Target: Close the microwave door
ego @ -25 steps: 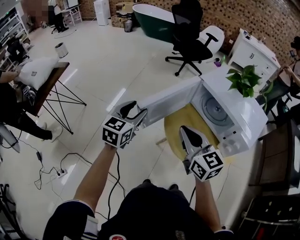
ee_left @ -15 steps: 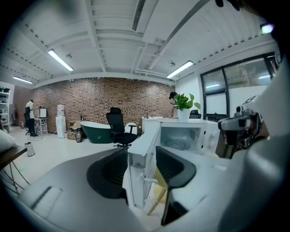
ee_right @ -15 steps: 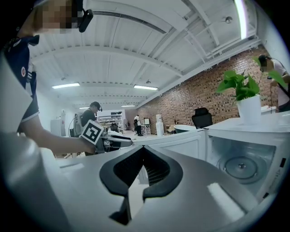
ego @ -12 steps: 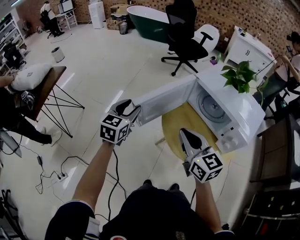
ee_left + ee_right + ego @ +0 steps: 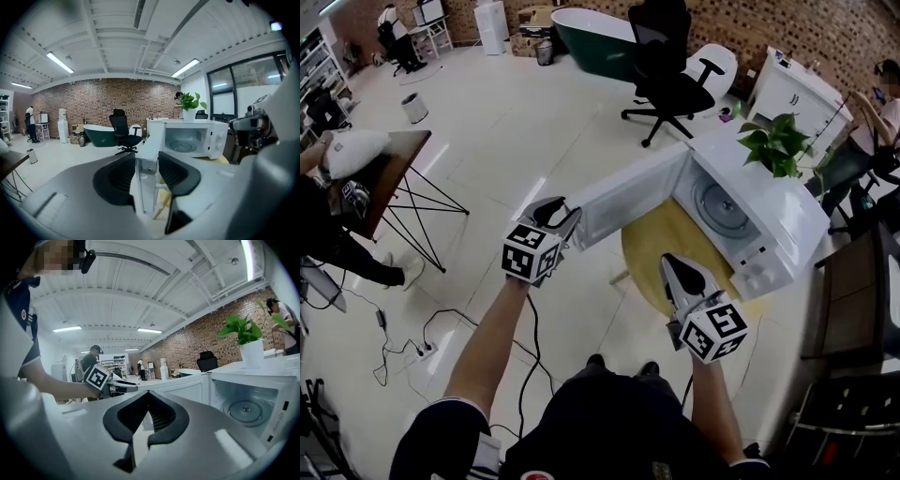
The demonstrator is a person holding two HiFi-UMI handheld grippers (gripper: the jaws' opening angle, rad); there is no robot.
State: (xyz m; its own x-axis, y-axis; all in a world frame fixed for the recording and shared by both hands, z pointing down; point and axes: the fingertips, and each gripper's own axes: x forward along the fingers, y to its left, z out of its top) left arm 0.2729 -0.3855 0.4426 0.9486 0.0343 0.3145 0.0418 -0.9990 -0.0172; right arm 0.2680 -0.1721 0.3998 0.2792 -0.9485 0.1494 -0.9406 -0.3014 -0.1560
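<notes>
the left gripper (image 5: 146,159) had its jaws closing on the free edge of the microwave door (image 5: 630,197), and both pads seemed to touch the door's faces, probably to get a hold for swinging it. the right gripper (image 5: 148,394) was clenched on nothing, tips together, and hung at lower centre of the head view over the yellow table (image 5: 649,255), likely kept clear of the door's sweep. the door stood wide open at the middle of the head view. its long axis ran from the hinge at upper centre down and left to the held edge, its inner face turned toward the lower right. the microwave (image 5: 787,220) sat at right of centre, its cavity opening toward the lower left, with a potted plant (image 5: 773,145) on top.
</notes>
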